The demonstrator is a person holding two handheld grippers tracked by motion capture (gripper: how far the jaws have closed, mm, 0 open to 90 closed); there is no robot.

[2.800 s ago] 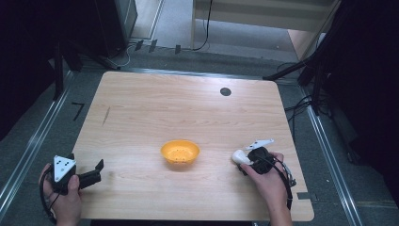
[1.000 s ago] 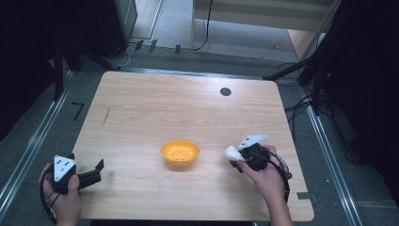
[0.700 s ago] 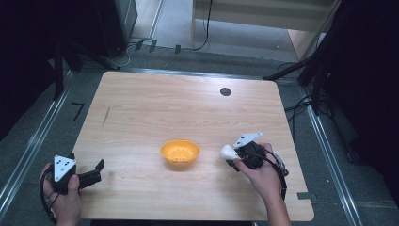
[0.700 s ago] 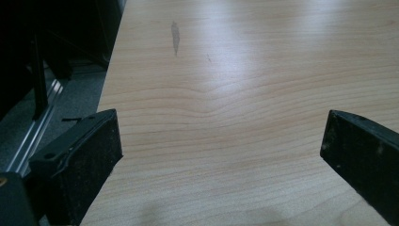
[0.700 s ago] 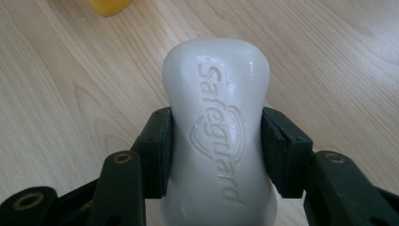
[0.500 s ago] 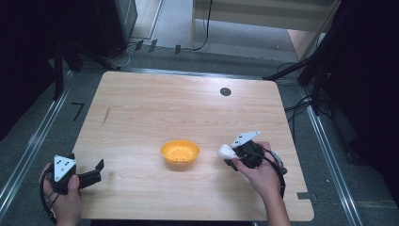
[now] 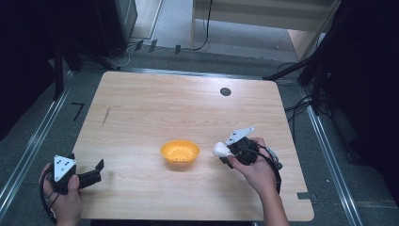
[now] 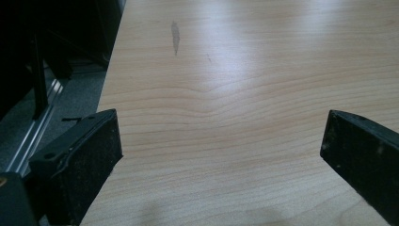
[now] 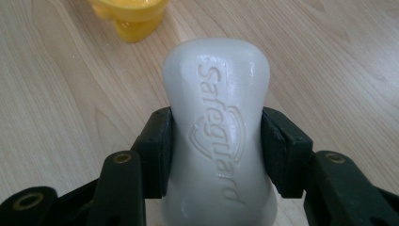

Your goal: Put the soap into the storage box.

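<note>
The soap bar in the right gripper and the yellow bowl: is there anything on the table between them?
No. In the high view only bare table lies between the soap bar, held by the right gripper, and the yellow bowl.

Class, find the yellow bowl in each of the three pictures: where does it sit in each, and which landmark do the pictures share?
High view: the yellow bowl sits near the table's middle, left of the white soap bar held by the right gripper.
Left gripper view: not in this picture.
Right gripper view: at the top edge, left of centre, beyond the soap.
Shared landmark: the wooden tabletop.
</note>
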